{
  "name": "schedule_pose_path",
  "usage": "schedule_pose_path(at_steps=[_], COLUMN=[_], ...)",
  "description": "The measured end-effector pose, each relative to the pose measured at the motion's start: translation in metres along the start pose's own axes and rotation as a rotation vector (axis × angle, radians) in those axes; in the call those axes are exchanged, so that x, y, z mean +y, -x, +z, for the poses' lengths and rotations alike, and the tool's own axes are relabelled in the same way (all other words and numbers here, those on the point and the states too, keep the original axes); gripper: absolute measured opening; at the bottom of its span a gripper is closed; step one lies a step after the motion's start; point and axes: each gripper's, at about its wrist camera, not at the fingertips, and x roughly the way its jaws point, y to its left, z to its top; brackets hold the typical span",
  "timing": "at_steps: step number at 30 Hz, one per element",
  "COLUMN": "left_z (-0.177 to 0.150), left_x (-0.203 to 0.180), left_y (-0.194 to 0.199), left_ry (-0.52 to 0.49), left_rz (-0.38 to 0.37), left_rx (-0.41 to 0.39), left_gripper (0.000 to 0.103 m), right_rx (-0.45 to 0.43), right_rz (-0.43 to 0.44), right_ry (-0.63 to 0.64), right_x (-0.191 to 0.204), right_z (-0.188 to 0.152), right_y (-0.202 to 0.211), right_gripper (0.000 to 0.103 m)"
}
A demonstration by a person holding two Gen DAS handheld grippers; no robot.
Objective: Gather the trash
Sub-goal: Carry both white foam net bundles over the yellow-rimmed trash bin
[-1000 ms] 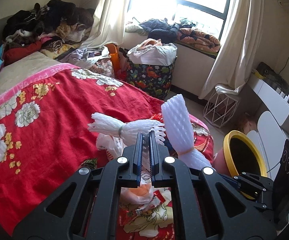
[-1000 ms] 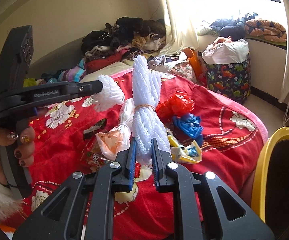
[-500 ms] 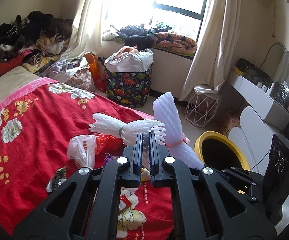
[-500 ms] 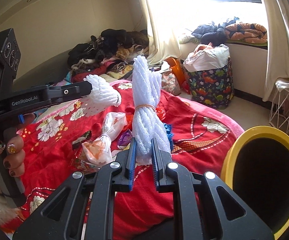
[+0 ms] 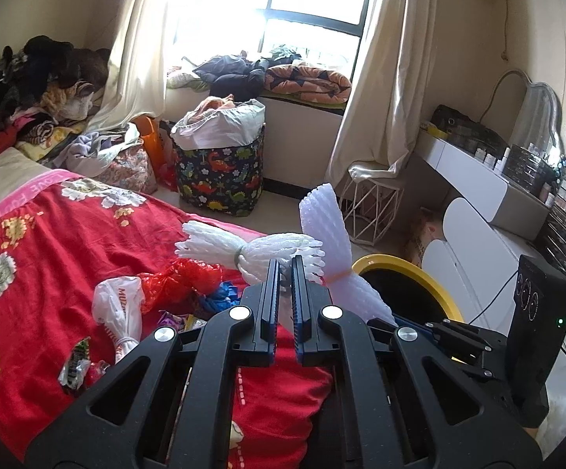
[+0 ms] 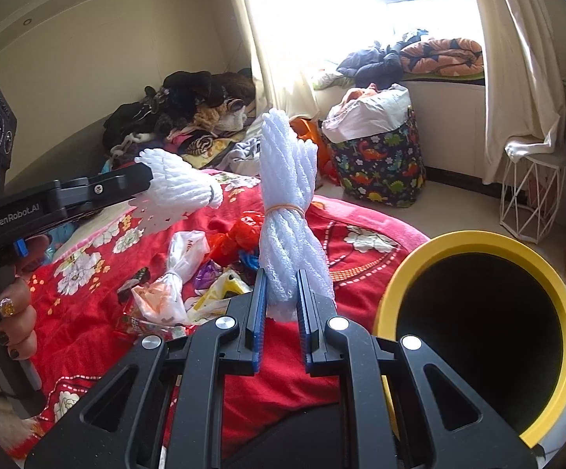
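Observation:
My left gripper (image 5: 286, 269) is shut on a white foam-net bundle (image 5: 243, 250) tied with a band, held sideways above the red bedspread (image 5: 48, 273). My right gripper (image 6: 281, 285) is shut on a second, upright foam-net bundle (image 6: 288, 203) tied with a rubber band; it also shows in the left wrist view (image 5: 327, 242). The yellow-rimmed trash bin (image 6: 478, 305) stands just right of the right gripper, beside the bed; it shows in the left wrist view (image 5: 408, 273) too. Loose trash lies on the bed: a knotted white bag (image 6: 173, 273), red plastic (image 6: 239, 234), wrappers (image 5: 73, 363).
A dinosaur-print laundry basket (image 5: 220, 172) and a white wire stool (image 5: 372, 203) stand on the floor by the window. Clothes are piled at the bed's far end (image 5: 28, 90). A white dresser (image 5: 478, 195) lines the right wall.
Both grippers have swung right and back from the bed with their foam bundles. The yellow bin has come closer and larger in both views.

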Motion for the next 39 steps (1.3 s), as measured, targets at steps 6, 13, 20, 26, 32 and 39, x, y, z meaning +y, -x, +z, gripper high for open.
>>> schedule_pose_path(at_steps=[6,13,20,26,32,39], left_z=[-0.002,-0.004,-0.005,-0.007,-0.01,-0.015], left_x=[-0.013,-0.029,-0.044,-0.059,-0.071,-0.086], left_y=[-0.003,-0.004,-0.012,-0.021,-0.03,-0.046], left_ry=[-0.016,-0.044,-0.065,-0.084,-0.098,-0.113], left_rz=[-0.032,-0.075,-0.113,-0.148,-0.175,-0.208], left_rx=[0.0,-0.006,0.004,0.01,0.015,0.049], left_gripper=[0.003,0.003,0.003,0.003,0.003,0.003], right_rx=[-0.01,-0.021,-0.017,-0.008,0.002,0.01], right_rz=[-0.037,-0.081,-0.122,-0.166,-0.199,-0.223], right_ry=[-0.035,-0.076,-0.125,-0.166,-0.203,-0.244], right_x=[-0.015,-0.033,-0.055,-0.074,-0.091,-0.111], right_z=[-0.001,-0.006,-0.014,-0.02,-0.025,-0.032], right_y=[0.008,0.018,0.028,0.035,0.039,0.043], right_gripper=[0.014,0.014,0.014,0.014,0.014,0.014])
